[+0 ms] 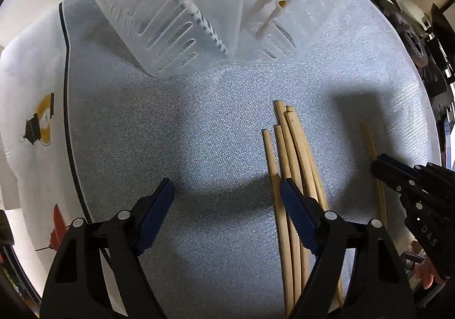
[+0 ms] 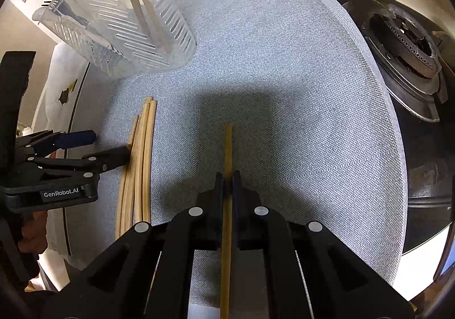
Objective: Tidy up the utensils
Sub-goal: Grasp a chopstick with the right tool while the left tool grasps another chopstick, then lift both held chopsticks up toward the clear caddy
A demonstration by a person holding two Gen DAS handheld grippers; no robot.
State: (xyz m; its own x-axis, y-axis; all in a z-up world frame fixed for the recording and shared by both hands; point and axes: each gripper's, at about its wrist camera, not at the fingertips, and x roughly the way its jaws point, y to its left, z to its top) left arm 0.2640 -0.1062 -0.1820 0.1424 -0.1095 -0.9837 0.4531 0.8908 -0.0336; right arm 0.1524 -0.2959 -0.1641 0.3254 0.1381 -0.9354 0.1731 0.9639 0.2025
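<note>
Several wooden chopsticks lie side by side on the grey-blue mat; they also show in the right wrist view. My left gripper is open, its right finger over the bundle; it also shows in the right wrist view. My right gripper is shut on a single chopstick, lying apart to the right of the bundle; it also shows in the left wrist view. A clear slotted utensil holder stands at the mat's far side and holds a striped utensil.
A gas stove burner sits to the right of the mat. A white cloth with printed figures lies left of the mat. The utensil holder also shows in the right wrist view.
</note>
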